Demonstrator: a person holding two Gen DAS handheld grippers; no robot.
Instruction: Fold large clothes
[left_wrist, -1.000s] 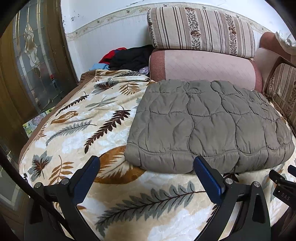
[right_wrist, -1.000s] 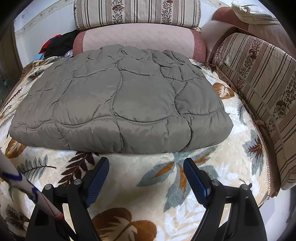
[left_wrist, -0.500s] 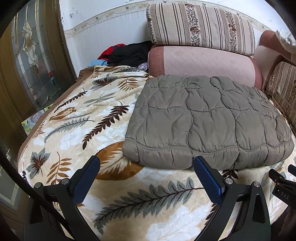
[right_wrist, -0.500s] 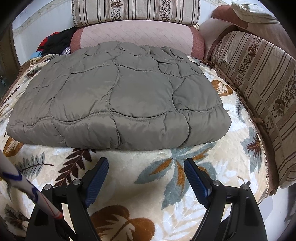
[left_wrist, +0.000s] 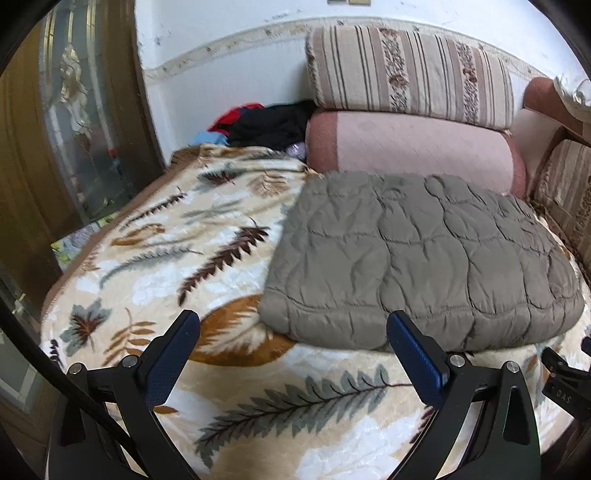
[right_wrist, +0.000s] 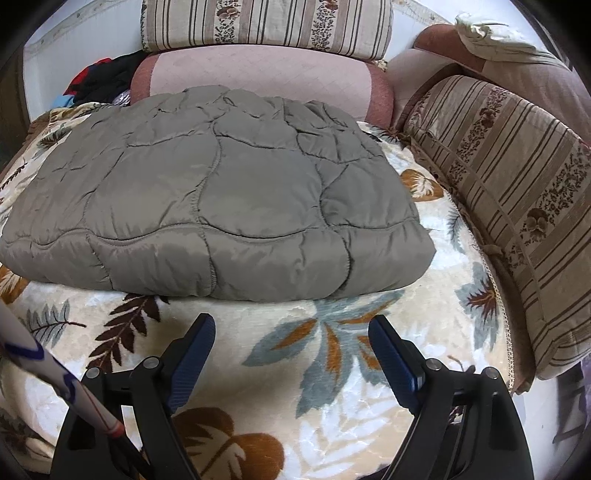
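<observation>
A grey-green quilted garment (left_wrist: 421, 258) lies folded into a thick rectangle on a leaf-patterned blanket (left_wrist: 177, 258); in the right wrist view it (right_wrist: 221, 206) fills the middle. My left gripper (left_wrist: 291, 325) is open and empty, just short of the garment's near left corner. My right gripper (right_wrist: 291, 328) is open and empty, a little in front of the garment's near edge. Neither touches the garment.
A pink bolster (left_wrist: 410, 147) and a striped cushion (left_wrist: 410, 70) stand behind the garment. A striped sofa back (right_wrist: 517, 206) runs along the right. Dark and red clothes (left_wrist: 266, 122) are piled at the back left. A glazed wooden door (left_wrist: 74, 125) is at the left.
Both grippers have drawn slightly back and tilted up, so the garment sits a bit higher in each view. The garment has not moved. Both stay open.
</observation>
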